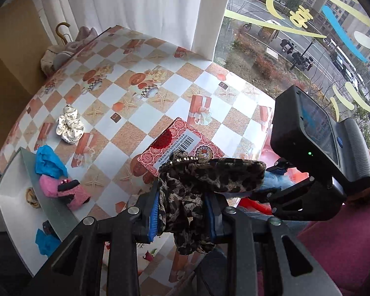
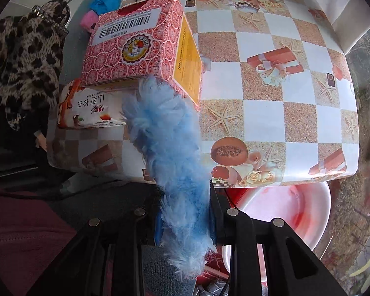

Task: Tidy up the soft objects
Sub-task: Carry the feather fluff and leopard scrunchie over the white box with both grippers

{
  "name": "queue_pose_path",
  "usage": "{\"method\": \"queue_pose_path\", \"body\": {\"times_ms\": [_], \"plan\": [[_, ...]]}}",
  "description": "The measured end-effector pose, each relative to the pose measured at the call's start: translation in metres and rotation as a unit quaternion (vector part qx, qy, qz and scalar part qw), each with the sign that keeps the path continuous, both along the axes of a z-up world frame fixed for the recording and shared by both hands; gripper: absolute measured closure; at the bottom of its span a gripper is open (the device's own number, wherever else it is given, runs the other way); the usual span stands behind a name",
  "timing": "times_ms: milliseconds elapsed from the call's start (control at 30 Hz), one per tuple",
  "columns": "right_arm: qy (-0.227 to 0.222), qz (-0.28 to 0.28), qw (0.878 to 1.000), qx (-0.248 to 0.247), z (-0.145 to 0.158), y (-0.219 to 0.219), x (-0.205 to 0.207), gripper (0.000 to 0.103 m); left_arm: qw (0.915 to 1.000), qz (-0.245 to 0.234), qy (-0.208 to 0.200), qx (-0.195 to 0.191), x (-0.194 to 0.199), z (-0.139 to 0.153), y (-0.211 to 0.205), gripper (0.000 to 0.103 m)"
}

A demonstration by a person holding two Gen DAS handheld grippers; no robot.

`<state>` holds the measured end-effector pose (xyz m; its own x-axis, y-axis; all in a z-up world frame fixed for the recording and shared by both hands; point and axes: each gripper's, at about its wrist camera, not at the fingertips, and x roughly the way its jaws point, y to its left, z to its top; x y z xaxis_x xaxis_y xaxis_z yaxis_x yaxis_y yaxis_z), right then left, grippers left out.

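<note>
My left gripper (image 1: pixel 182 212) is shut on a leopard-print headband (image 1: pixel 204 180) with a stud trim, held above the table's near edge; it also shows in the right wrist view (image 2: pixel 24 56). My right gripper (image 2: pixel 185 222) is shut on a fluffy blue piece (image 2: pixel 167 143), held upright in front of the boxes. A white dotted scrunchie (image 1: pixel 70 125) lies on the table. A blue piece (image 1: pixel 48 161) and a pink piece (image 1: pixel 61 190) lie by the edge of a grey-white tray (image 1: pixel 12 185). A tan scrunchie (image 1: pixel 32 197) lies in the tray.
A red patterned box (image 2: pixel 138 42) rests on a white tissue pack (image 2: pixel 93 108) on the checkered tablecloth (image 2: pixel 271 113). A red and white basin (image 2: pixel 291 209) sits below the table edge. A window (image 1: pixel 308 24) and white curtain (image 1: pixel 148 7) stand beyond the table.
</note>
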<state>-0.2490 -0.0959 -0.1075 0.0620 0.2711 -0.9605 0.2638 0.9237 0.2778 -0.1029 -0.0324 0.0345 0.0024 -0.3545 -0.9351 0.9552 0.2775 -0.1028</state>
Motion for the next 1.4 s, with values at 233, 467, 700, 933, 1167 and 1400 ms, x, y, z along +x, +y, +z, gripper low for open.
{"method": "queue_pose_path", "body": {"times_ms": [233, 467, 700, 933, 1167, 1400], "plan": [[-0.039, 0.082, 0.996, -0.001, 0.027, 0.051, 0.036, 0.074, 0.9949, 0.099, -0.019, 0.002, 0.036, 0.004, 0.054, 0.070], [-0.078, 0.131, 0.988, -0.020, 0.061, 0.080, 0.079, 0.074, 0.9777, 0.208, -0.030, 0.013, 0.069, 0.002, 0.105, 0.070], [-0.083, 0.137, 0.986, -0.040, 0.073, 0.094, 0.115, 0.074, 0.9566, 0.290, -0.027, 0.018, 0.083, -0.005, 0.146, 0.070], [-0.083, 0.136, 0.987, -0.032, 0.083, 0.103, 0.141, 0.074, 0.9347, 0.354, -0.016, 0.023, 0.097, -0.013, 0.174, 0.070], [-0.091, 0.158, 0.983, -0.026, 0.090, 0.127, 0.165, 0.074, 0.9214, 0.387, -0.018, 0.028, 0.110, -0.017, 0.184, 0.070], [-0.095, 0.182, 0.978, -0.034, 0.094, 0.141, 0.172, 0.074, 0.9143, 0.404, -0.017, 0.031, 0.114, -0.020, 0.190, 0.070]]}}
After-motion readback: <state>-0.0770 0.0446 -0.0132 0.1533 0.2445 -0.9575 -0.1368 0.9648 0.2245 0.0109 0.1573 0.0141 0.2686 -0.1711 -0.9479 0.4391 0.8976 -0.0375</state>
